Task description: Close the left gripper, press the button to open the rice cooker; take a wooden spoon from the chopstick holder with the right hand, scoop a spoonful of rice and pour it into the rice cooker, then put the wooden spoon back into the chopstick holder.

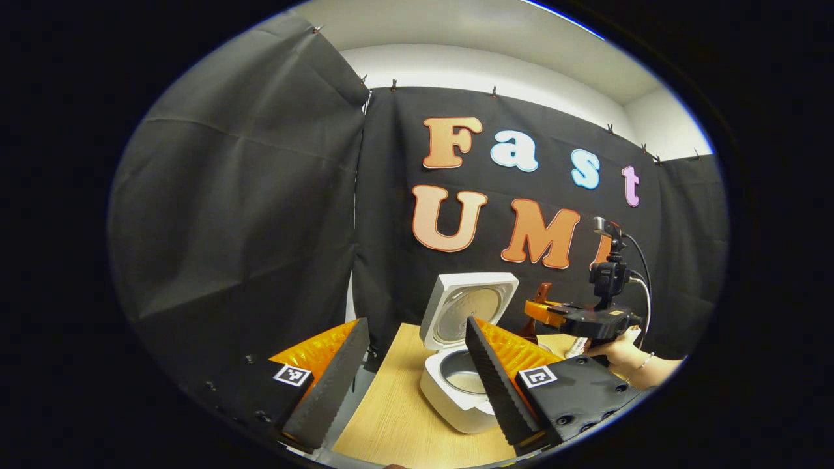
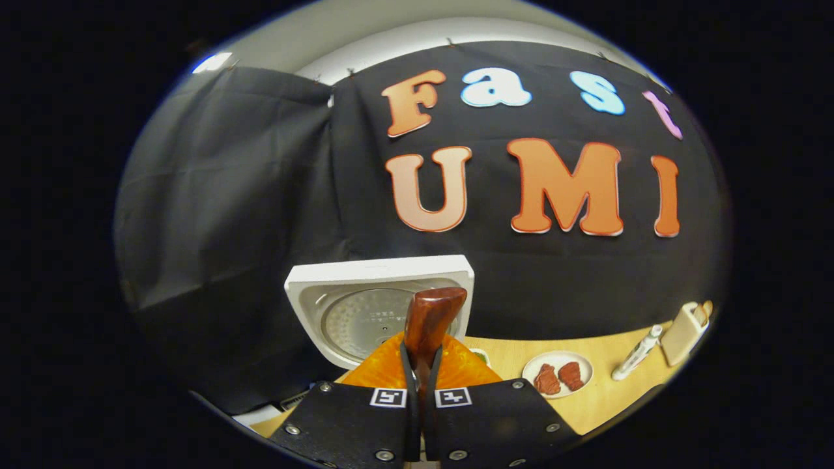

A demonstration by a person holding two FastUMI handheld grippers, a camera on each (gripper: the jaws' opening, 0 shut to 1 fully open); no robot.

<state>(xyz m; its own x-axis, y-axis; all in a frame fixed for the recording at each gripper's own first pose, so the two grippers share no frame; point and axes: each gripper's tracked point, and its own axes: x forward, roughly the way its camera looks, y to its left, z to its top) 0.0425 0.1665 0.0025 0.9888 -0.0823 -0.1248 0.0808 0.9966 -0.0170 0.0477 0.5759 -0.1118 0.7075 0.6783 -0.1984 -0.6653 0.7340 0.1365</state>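
Note:
The white rice cooker stands on the wooden table with its lid raised upright. My left gripper is open just in front of it, nothing between its fingers. To the right, a hand holds my right gripper above the table, with the dark wooden spoon sticking up from it. In the right gripper view my right gripper is shut on the wooden spoon, which points up in front of the open lid. A cream chopstick holder stands far right.
A white plate with two reddish pieces lies on the table right of the cooker. A white tube lies between the plate and the holder. Black cloth walls close the back and left.

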